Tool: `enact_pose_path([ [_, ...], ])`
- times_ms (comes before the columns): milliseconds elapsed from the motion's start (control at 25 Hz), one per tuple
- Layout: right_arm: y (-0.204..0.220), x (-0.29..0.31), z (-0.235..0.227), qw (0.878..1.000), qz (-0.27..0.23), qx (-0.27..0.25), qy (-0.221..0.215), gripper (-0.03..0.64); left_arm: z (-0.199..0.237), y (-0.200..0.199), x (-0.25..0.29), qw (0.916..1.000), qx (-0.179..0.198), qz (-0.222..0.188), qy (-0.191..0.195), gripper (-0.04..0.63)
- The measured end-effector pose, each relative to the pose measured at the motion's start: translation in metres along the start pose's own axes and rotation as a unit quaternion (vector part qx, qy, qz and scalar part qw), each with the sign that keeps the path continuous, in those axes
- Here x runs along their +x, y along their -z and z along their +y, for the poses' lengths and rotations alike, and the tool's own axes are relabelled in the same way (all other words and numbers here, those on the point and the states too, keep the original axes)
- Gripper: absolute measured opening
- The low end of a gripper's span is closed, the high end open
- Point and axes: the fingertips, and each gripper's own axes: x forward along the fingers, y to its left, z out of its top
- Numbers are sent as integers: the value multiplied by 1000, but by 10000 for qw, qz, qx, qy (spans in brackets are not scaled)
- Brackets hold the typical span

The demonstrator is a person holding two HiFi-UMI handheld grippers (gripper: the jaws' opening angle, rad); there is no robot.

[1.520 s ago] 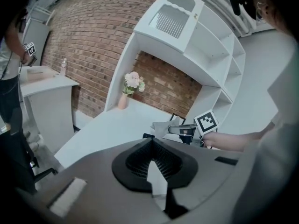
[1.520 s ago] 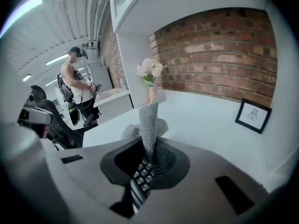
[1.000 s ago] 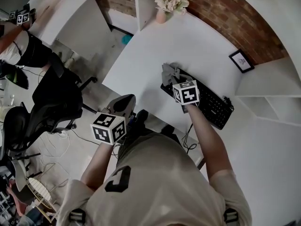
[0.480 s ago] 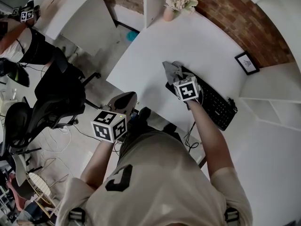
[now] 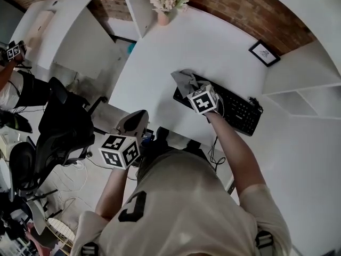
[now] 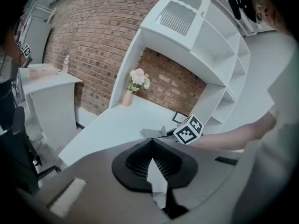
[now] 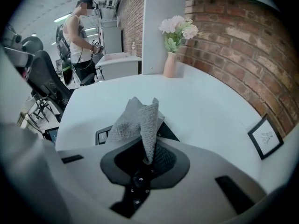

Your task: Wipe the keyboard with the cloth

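The right gripper [image 5: 190, 89] pinches the grey cloth [image 5: 183, 81] at the black keyboard's [image 5: 237, 111] 10 o'clock end. Best to press it flat and drag lightly toward 4 o'clock, row by row. The left gripper [image 5: 136, 120], jaws together and empty, hangs at 8 o'clock.

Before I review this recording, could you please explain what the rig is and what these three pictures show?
There is no robot here. A person holds a tool in each hand, and each tool ends in a two-jaw claw. The overhead picture comes from a camera on the person's head. The other two come from cameras riding on the tools, each looking along its own claw. On the white desk are a black keyboard, a vase of flowers and a small framed picture. The right claw is closed on a grey cloth at one end of the keyboard. The left claw is closed with nothing in it, held low beside the desk.
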Motion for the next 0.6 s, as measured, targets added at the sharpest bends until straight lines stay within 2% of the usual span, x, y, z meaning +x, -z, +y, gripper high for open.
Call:
enact_pose_path([
  [600, 64, -34, -35, 9985, 159, 422, 295, 24, -53, 6, 34, 9968, 441, 319, 588, 3],
])
